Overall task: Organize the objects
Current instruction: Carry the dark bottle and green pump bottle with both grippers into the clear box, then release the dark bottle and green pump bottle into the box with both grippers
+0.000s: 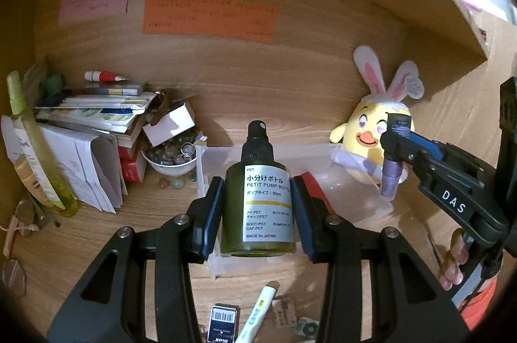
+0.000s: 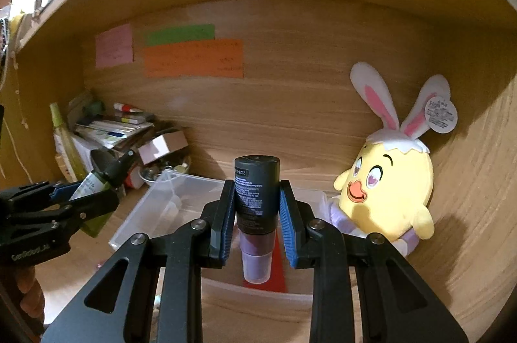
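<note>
We hold the green pump bottle [image 1: 258,197] upright in the left hand-held gripper [image 1: 258,210] and the purple tube [image 2: 257,213] clamped in the right hand-held gripper [image 2: 257,213], both above the clear bin [image 2: 155,201] on the bench [image 1: 155,213]. The bin looks nearly bare, and we judge most sorting remains: 1 pen [image 1: 255,314] and small packets still lie loose.

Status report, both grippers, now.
Left gripper shut on green pump bottle. Right gripper shut on purple tube. Both above clear bin; nothing blocking.
</note>
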A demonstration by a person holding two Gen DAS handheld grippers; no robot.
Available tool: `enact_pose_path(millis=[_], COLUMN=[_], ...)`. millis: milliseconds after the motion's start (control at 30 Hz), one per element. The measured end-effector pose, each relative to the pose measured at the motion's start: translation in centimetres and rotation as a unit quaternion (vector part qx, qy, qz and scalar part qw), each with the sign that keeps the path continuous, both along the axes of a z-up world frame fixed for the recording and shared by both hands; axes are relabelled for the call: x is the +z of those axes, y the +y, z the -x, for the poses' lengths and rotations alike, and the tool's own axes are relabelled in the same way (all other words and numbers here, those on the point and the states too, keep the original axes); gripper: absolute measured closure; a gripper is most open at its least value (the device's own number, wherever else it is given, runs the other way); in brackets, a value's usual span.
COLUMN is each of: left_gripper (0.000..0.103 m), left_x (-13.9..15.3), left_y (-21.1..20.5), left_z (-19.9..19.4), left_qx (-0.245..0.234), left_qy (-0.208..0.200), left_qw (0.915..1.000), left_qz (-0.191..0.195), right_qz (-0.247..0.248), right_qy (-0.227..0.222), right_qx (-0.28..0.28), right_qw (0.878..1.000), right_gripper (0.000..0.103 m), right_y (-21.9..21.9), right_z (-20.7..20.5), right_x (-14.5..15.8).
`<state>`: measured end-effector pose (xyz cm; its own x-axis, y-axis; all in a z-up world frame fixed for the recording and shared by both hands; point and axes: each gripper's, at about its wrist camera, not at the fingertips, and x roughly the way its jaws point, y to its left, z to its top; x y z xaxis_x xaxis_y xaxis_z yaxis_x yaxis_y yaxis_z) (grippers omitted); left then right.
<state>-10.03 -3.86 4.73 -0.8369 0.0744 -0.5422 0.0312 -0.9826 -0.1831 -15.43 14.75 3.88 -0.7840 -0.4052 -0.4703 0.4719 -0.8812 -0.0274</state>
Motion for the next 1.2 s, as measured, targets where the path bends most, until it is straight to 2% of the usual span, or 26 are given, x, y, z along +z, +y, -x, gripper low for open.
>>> enact_pose_path(millis=[267,567,800,1200], left_gripper=[0.062,0.062,0.062,0.062], left_x=[-1.9,-3.9,-5.5,-7.1], left_y=[0.4,1.2,0.5,0.8], left_z=[2.4,4.4,5.9,7.1], left_qx=[0.000,-0.004,0.008,-0.004], left_qy=[-0.024,-0.046,-0.067,-0.091], left_qw=[0.9995,0.9980,0.9972,0.9953], left_qz=[0.020,0.042,0.033,0.034], right_qz=[0.013,-0.011,-0.037,-0.075], right_qy=[-0.046,-0.071,-0.090,-0.121], right_qx=[0.008,-0.004,-0.008,0.018], right_qw=[0.999,0.997,0.995,0.990], right_gripper=[0.080,0.080,0.080,0.080], right_y=[-0.3,-0.5,-1.1,-2.8], right_z=[2.8,4.5,5.6,6.5], right_x=[-2.2,-4.7,-6.7,-9.1])
